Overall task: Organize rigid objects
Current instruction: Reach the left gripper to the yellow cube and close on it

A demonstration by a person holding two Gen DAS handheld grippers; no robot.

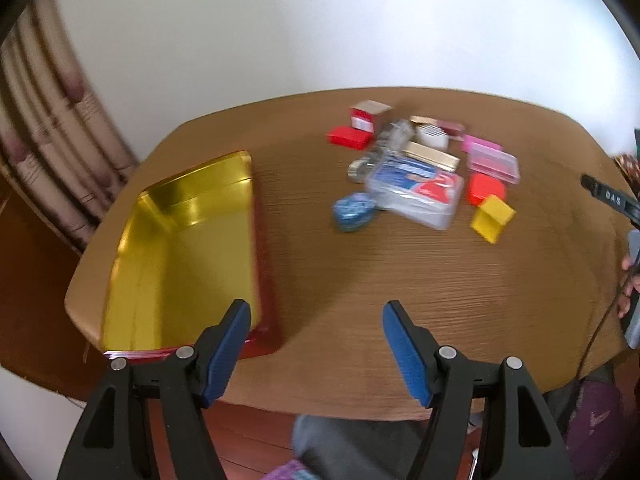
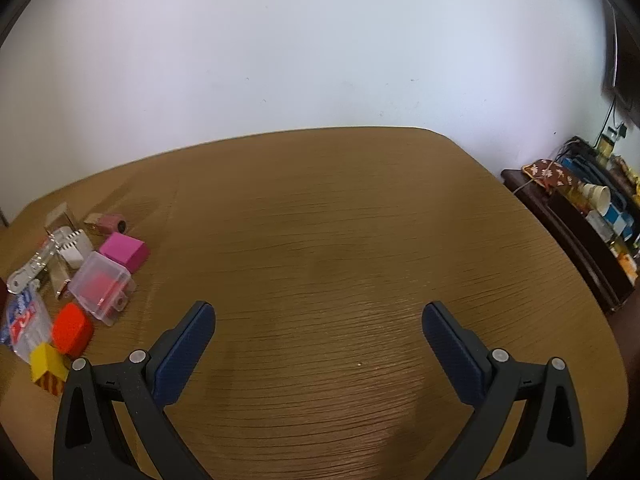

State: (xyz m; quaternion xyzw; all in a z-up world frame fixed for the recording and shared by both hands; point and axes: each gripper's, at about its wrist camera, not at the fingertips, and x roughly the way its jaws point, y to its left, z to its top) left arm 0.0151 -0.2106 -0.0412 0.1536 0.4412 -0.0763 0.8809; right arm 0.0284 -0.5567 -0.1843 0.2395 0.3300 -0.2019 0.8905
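**Holding both grippers spread over the table, nothing picked up**

Starting at the left, we see the gold-lined tin tray [image 1: 176,248] with red outer walls lying on the wooden table [image 1: 360,280], near its left edge. Our left gripper [image 1: 316,320] hangs just above the near end of the table, jaws wide apart and gripping nothing; its left finger sits over the tray's near right corner.

Moving right, well apart from the tray, we find the cluster of small items: a red box [image 1: 349,136], a blue round piece [image 1: 354,211], a clear plastic case with a red and blue label [image 1: 416,192], an orange-red block [image 1: 486,189], a yellow block [image 1: 493,218] and a pink-lidded clear box [image 1: 494,162]. They lie close together, some touching; blur hides finer detail.

Farther right, our right gripper [image 2: 319,320] hovers over bare wood, also spread wide and holding nothing. From its camera the cluster lies to the left, the magenta block [image 2: 124,250] nearest the centre.
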